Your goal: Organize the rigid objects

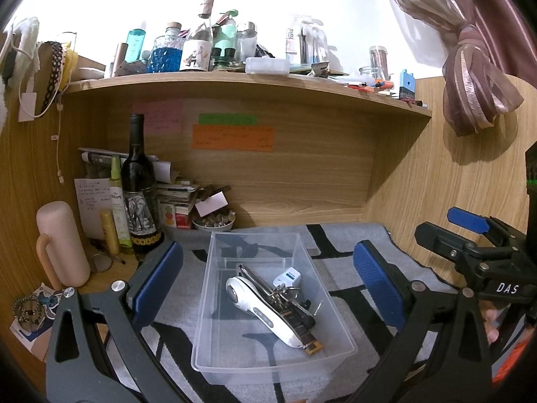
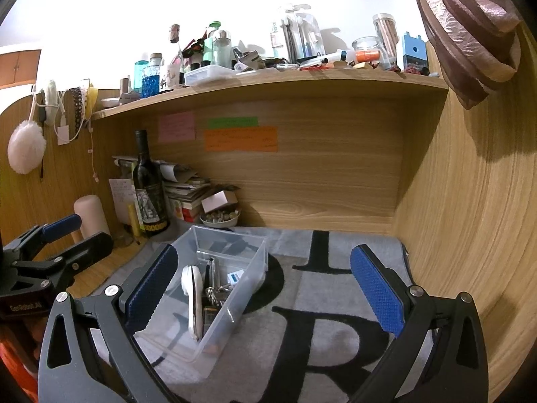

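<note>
A clear plastic bin (image 1: 201, 305) (image 2: 258, 252) stands on the grey mat with black letters. Inside it lie a white handheld device (image 1: 258, 309) (image 2: 194, 299), a white plug adapter (image 1: 288, 277) (image 2: 235, 277), a bunch of keys (image 1: 282, 294) (image 2: 214, 294) and a dark strap with a yellow end (image 1: 310, 342). My left gripper (image 1: 268, 288) is open, its blue pads either side of the bin and above it. My right gripper (image 2: 265, 288) is open too, hovering to the bin's right over the mat. Neither holds anything.
A dark wine bottle (image 1: 139, 188) (image 2: 149, 188), a pink tumbler (image 1: 62, 241), spray bottles, stacked papers and a small bowl (image 1: 214, 223) crowd the back left corner. A cluttered shelf (image 1: 235, 82) runs overhead. A wooden wall (image 2: 470, 218) closes the right side.
</note>
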`<state>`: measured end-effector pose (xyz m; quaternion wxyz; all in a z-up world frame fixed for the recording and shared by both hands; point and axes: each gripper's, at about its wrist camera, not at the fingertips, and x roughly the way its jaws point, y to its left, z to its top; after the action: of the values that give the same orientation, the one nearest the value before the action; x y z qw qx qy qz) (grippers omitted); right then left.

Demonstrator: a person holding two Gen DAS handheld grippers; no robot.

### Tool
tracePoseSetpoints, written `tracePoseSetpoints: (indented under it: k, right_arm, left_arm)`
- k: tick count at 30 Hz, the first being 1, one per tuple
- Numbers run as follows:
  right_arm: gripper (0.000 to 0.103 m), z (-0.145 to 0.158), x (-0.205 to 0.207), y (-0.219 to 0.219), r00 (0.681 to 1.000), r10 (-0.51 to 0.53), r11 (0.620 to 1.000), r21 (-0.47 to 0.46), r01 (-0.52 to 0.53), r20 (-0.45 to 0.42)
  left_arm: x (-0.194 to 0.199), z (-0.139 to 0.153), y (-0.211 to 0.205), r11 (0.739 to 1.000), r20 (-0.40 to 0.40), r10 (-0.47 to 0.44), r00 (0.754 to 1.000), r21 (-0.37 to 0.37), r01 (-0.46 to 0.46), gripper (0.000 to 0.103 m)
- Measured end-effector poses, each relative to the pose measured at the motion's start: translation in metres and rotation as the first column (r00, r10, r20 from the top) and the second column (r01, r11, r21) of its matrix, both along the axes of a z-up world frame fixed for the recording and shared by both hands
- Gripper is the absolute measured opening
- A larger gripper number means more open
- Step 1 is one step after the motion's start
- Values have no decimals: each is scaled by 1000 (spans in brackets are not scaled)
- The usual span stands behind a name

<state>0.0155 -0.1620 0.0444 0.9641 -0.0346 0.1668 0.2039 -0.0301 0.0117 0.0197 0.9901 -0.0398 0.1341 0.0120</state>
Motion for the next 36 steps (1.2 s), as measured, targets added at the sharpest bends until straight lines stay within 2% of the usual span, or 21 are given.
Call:
tracePoseSetpoints:
  k: [14,36]
  right_arm:
    - [103,1,-2,-1,1000,1,1000,1,-1,2]
    - [103,-3,0,5,1000,1,1000,-5,-1,-13]
  left_arm:
    - [0,2,-4,1000,2,-10,1000,15,10,103]
    - [7,-2,2,1000,-20,-17,1000,-21,17,103]
